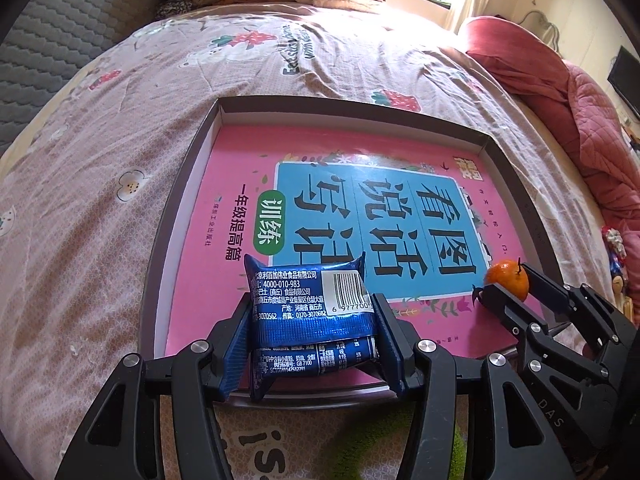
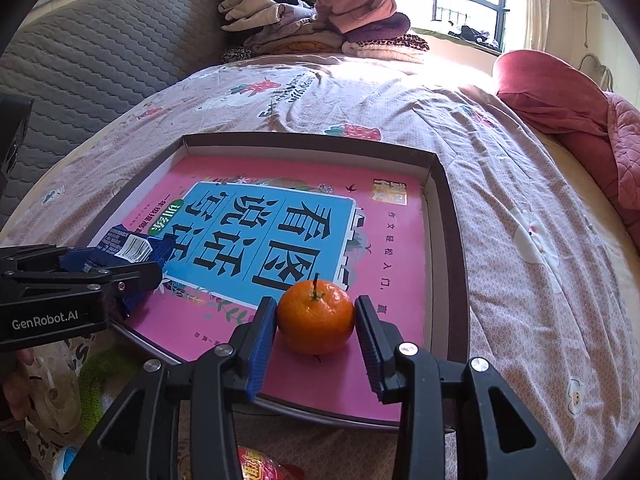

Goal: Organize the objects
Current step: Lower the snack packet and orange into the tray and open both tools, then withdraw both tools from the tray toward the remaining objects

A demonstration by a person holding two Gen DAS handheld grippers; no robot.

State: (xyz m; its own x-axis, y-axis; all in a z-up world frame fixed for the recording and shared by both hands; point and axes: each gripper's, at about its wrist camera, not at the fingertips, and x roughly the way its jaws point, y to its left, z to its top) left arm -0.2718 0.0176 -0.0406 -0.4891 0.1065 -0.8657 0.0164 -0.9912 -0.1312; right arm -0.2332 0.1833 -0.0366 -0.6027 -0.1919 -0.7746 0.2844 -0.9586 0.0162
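A shallow brown box lid (image 1: 168, 216) (image 2: 448, 216) lies on the bed with a pink book (image 1: 240, 184) (image 2: 384, 248) inside it. My left gripper (image 1: 314, 332) is shut on a blue snack packet (image 1: 308, 304) and holds it over the book's near edge; the packet also shows in the right wrist view (image 2: 132, 248). My right gripper (image 2: 316, 320) is shut on a small orange tangerine (image 2: 316, 318) that rests on the book's near right corner. The tangerine shows in the left wrist view (image 1: 506, 278) between the right gripper's fingers (image 1: 504, 300).
The bed has a pink patterned sheet (image 1: 80, 160). Folded clothes (image 2: 320, 24) are piled at the far end. A red quilt (image 2: 560, 104) lies at the right. A green fuzzy item (image 1: 384, 440) and a red packet (image 2: 264, 466) lie near the box's front edge.
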